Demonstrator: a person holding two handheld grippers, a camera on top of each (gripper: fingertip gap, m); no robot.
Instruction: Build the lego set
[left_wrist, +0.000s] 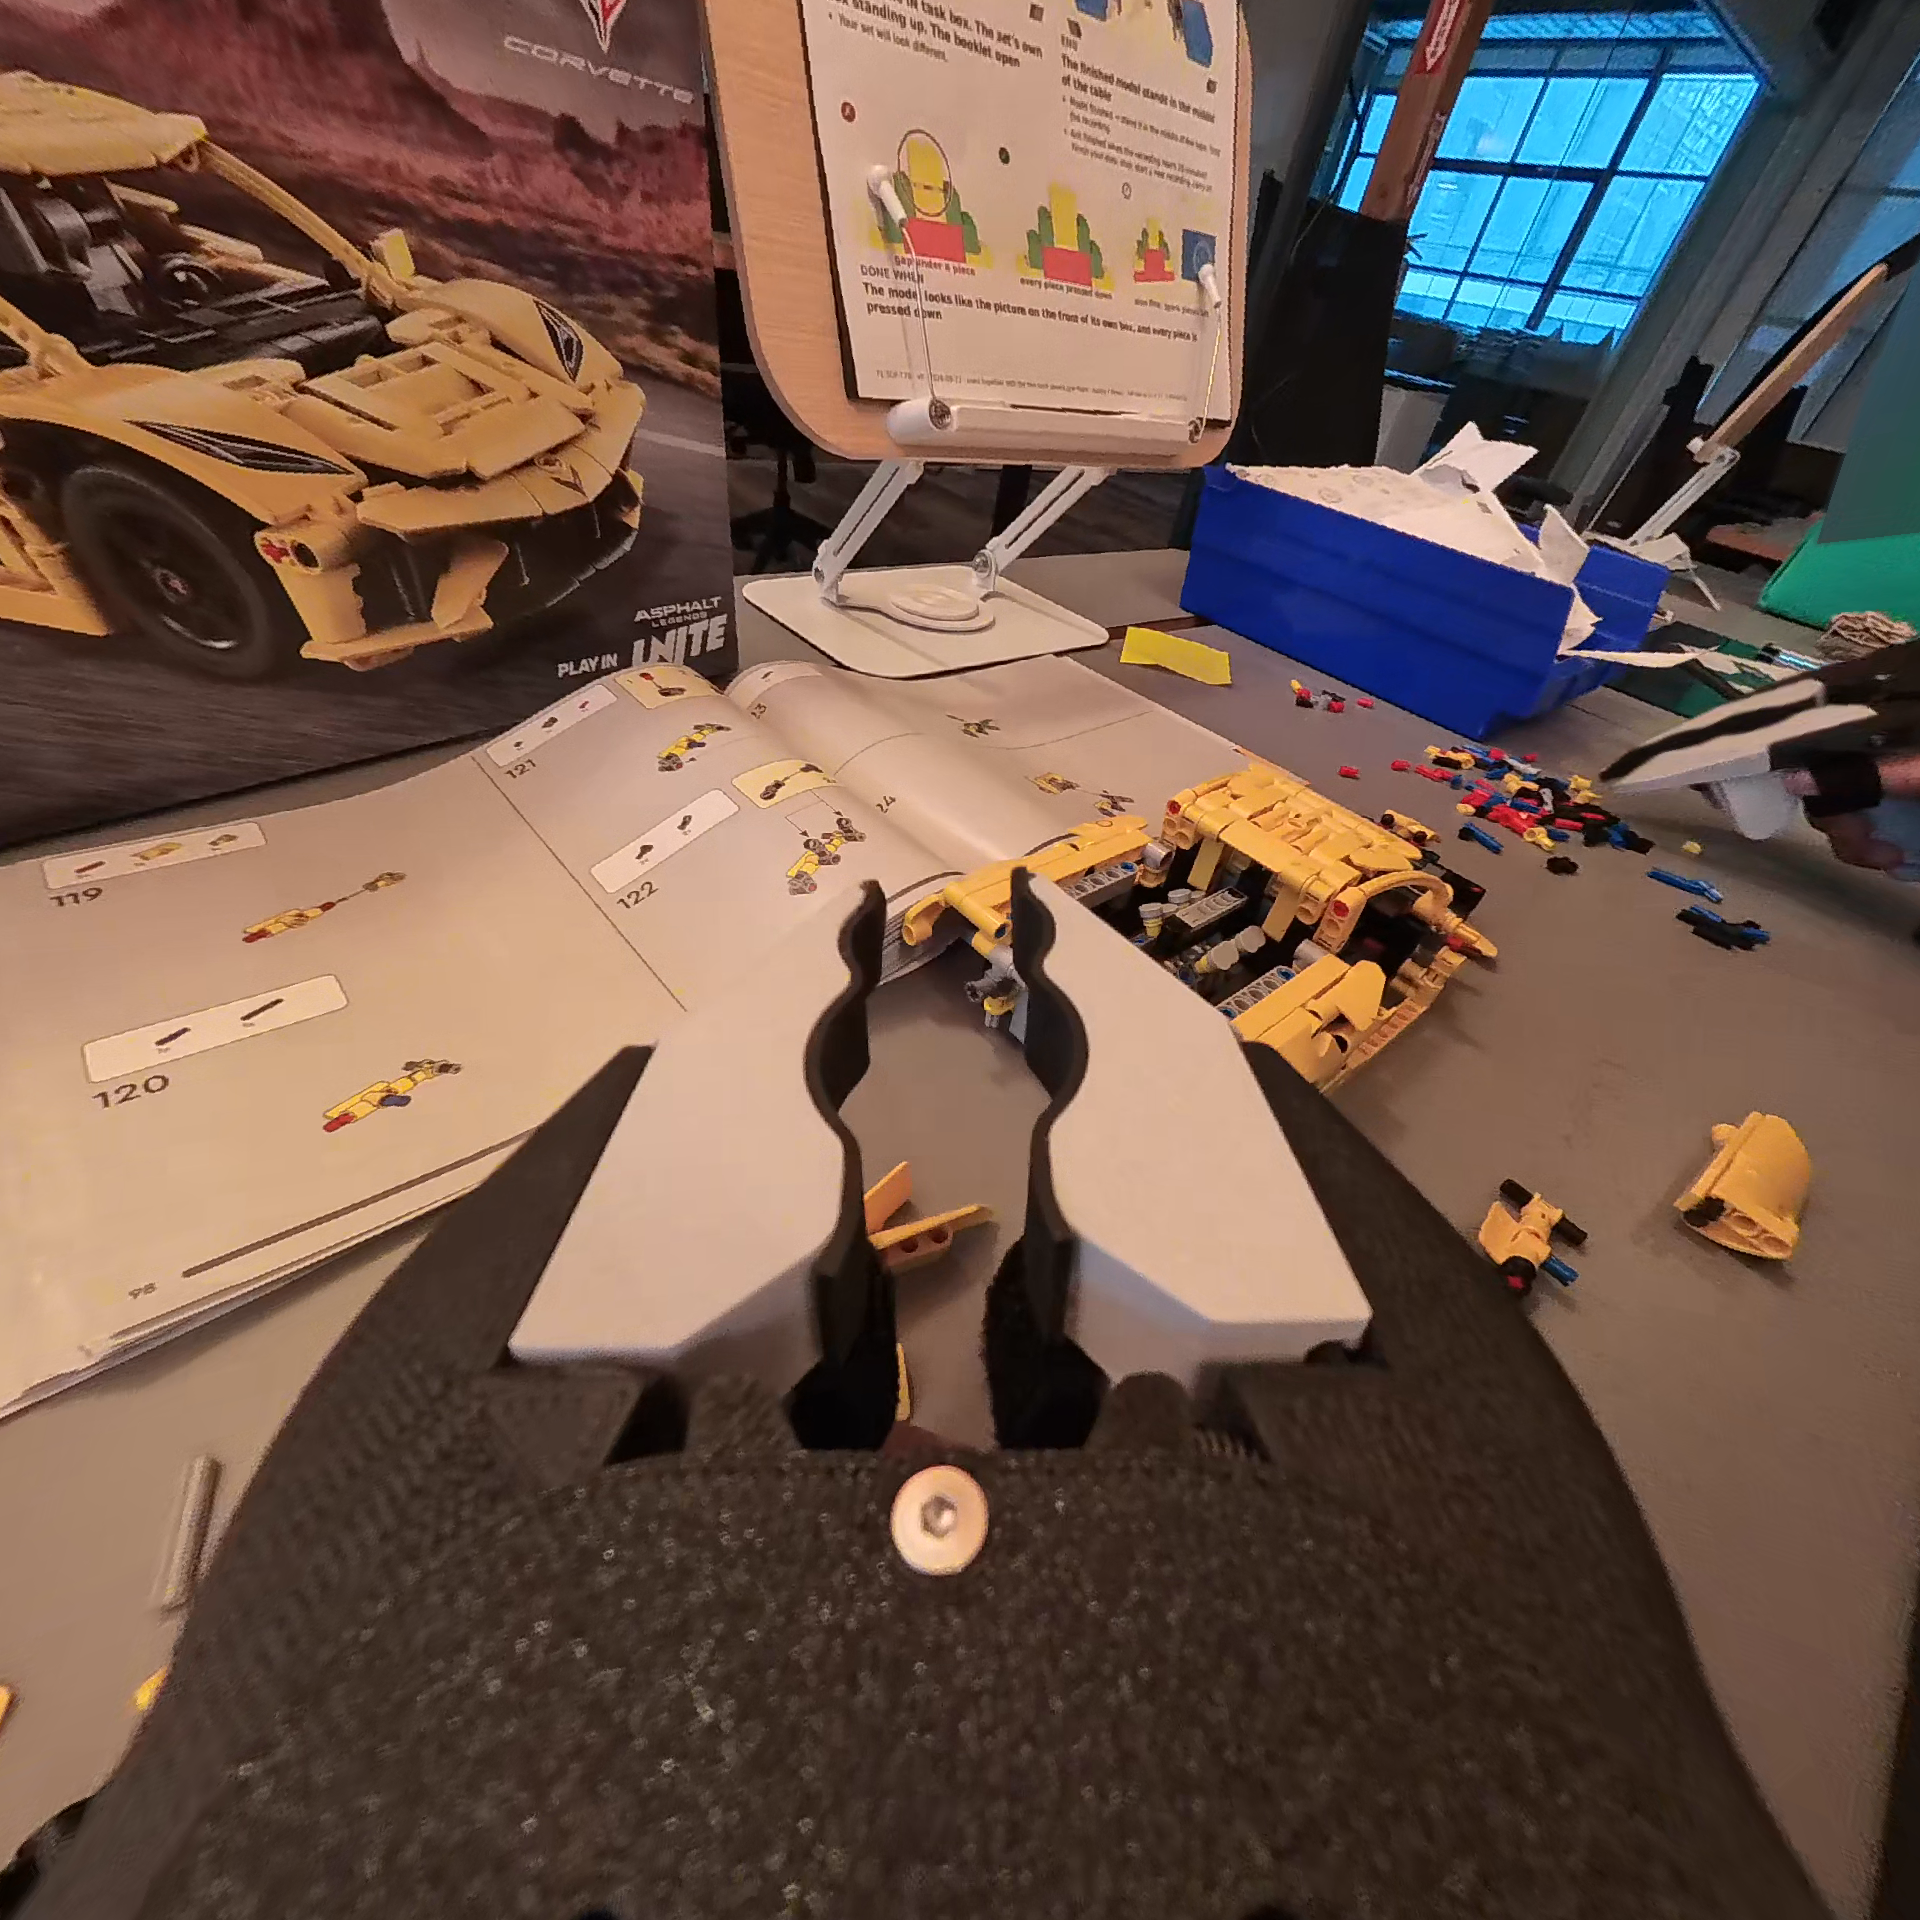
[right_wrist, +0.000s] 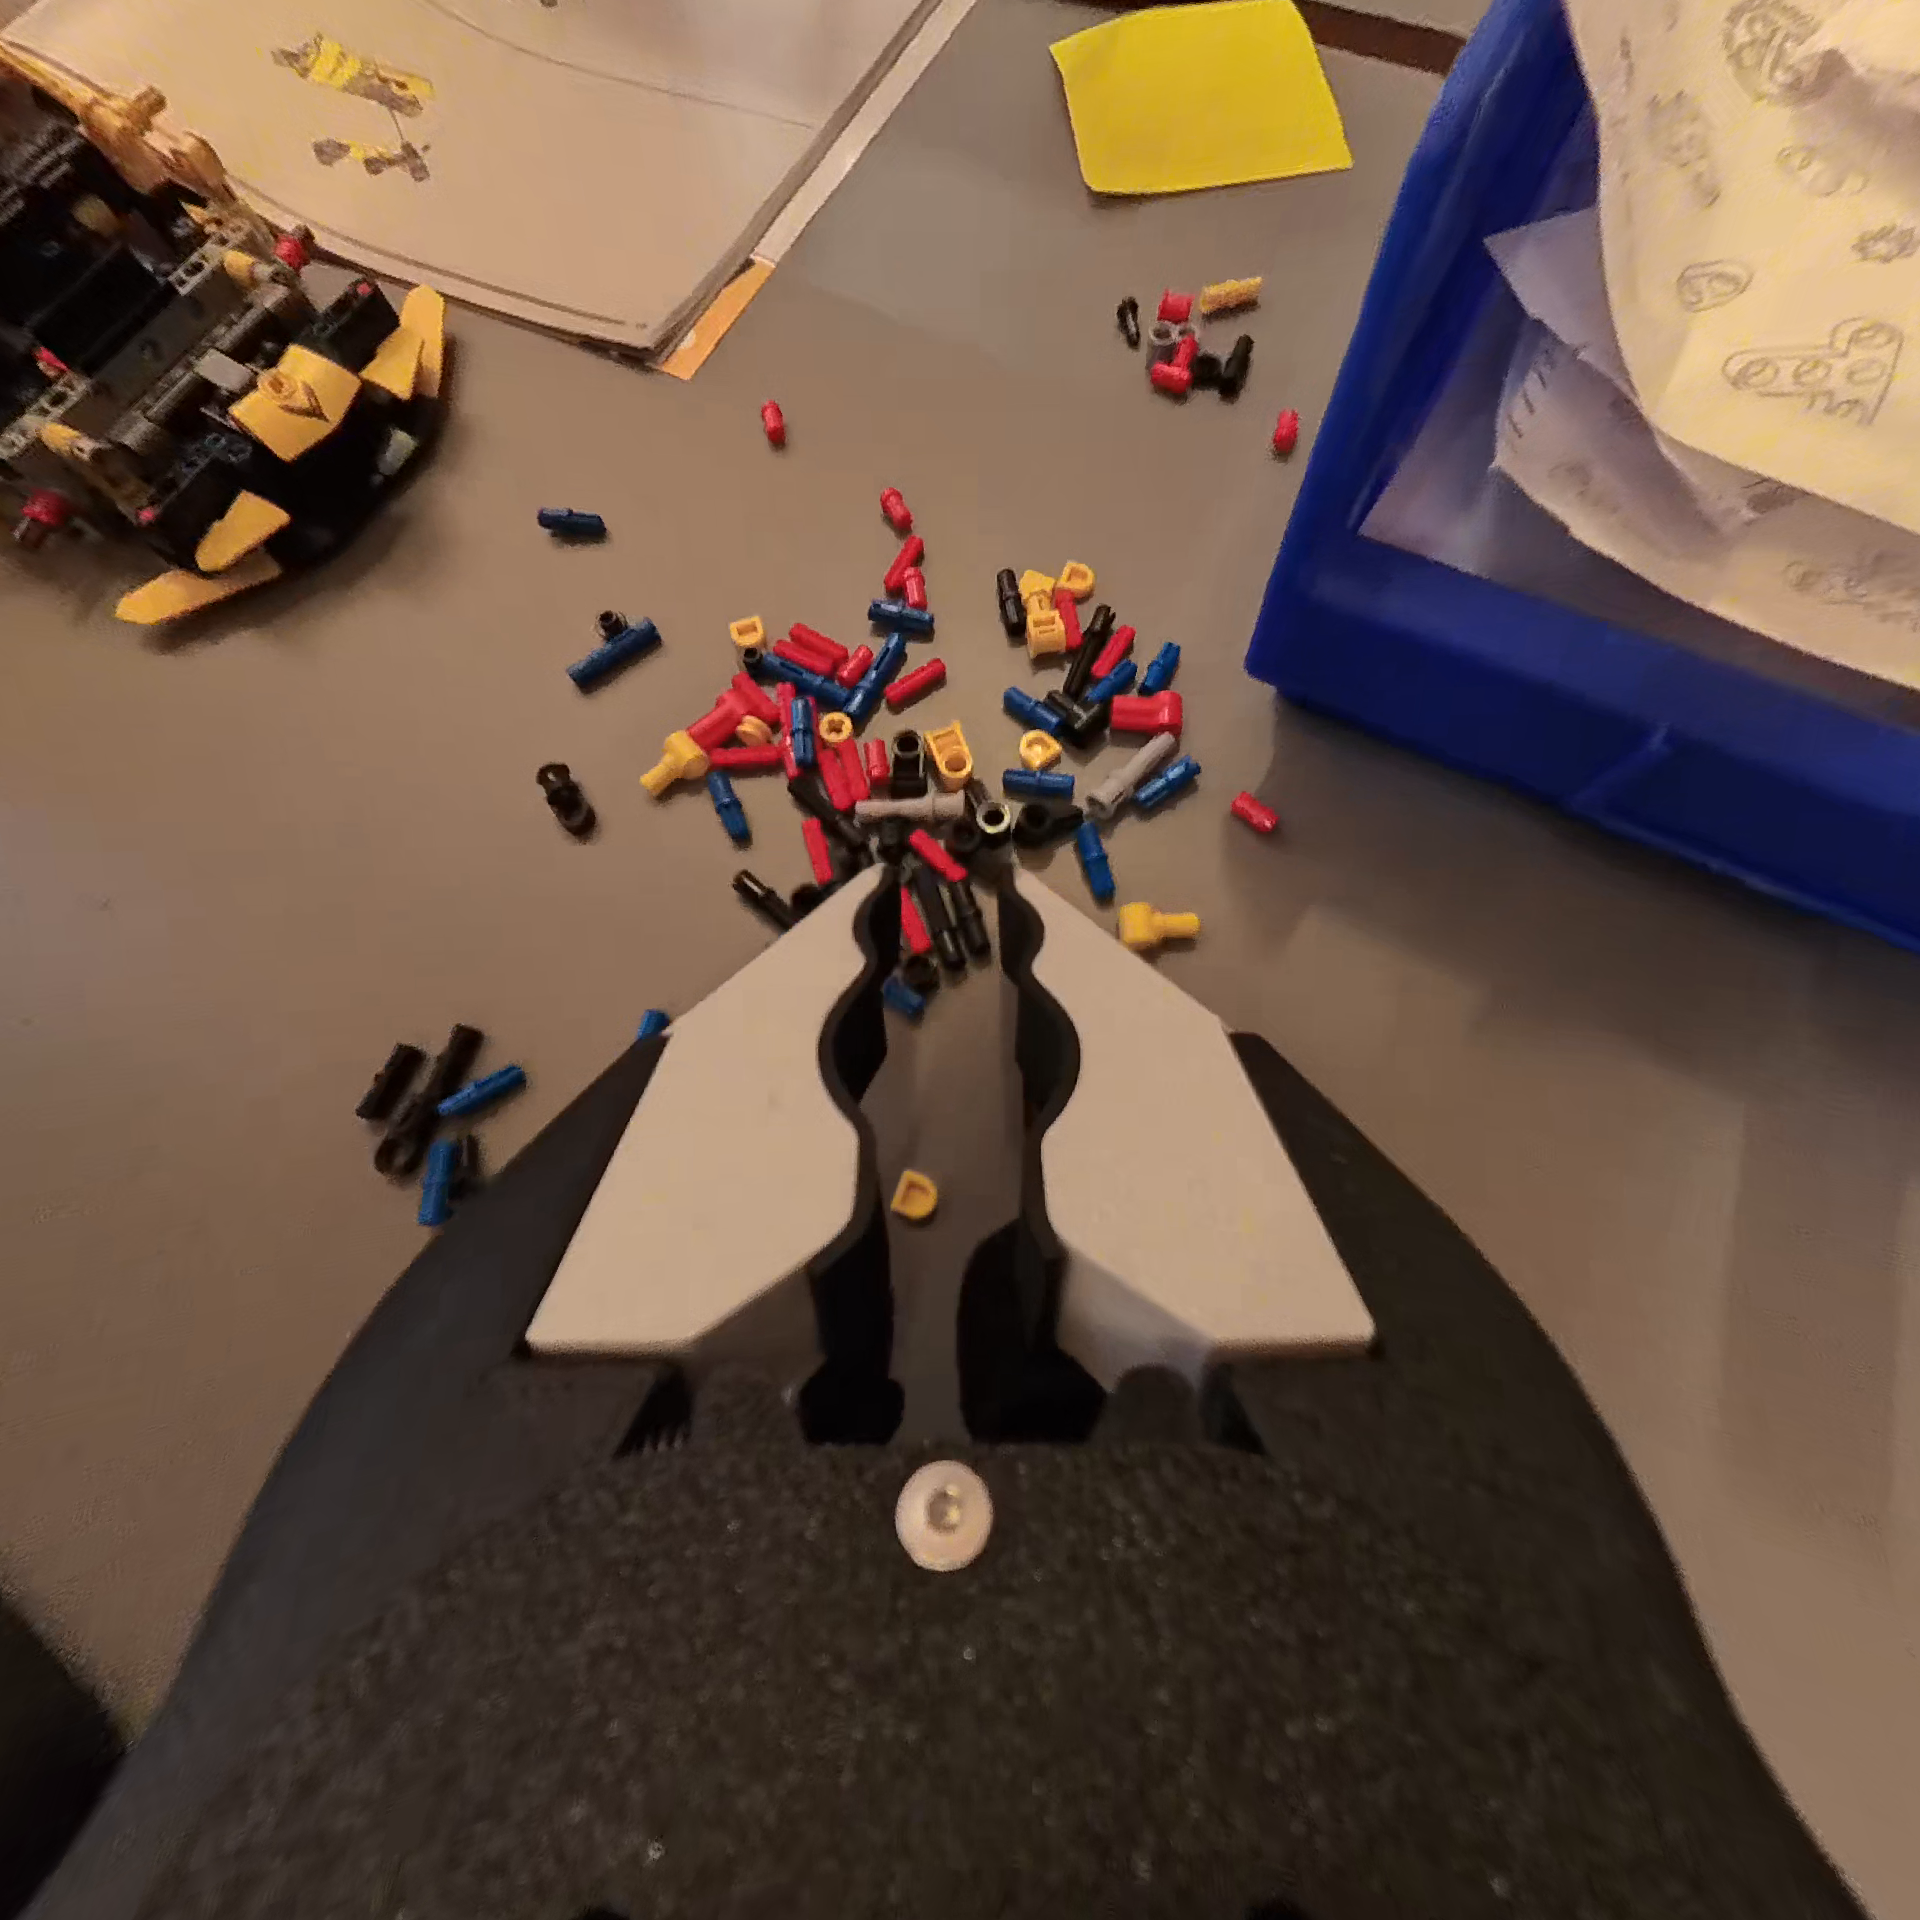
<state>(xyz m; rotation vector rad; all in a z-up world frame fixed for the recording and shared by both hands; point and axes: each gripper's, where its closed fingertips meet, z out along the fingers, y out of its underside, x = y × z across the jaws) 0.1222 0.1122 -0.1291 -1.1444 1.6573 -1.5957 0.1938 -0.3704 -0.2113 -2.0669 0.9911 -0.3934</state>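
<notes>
Left tongs sit closest to the lens, spread apart and holding nothing, hovering over the grey table. Between their arms lies one small yellow flat piece. Just past the tips on the right sits one half-built yellow and black car, with its edge over one open instruction booklet that runs off to the left. Right of the left tongs lie two small yellow sub-builds, close together.

Right tongs are also spread, tips resting at the near edge of one scattered pile of tiny pins in red, blue, black, yellow and grey, way too many to count. A few black and red pins lie in the gap, but nothing is pinched. One lone yellow bit sits farther back between the arms.

Beyond the pile on the right is one blue bin stuffed with crumpled paper, with one yellow sticky note left of it. Behind the booklet stand one big set box and one sheet on a white stand. Big paned windows glow blue at the back.
</notes>
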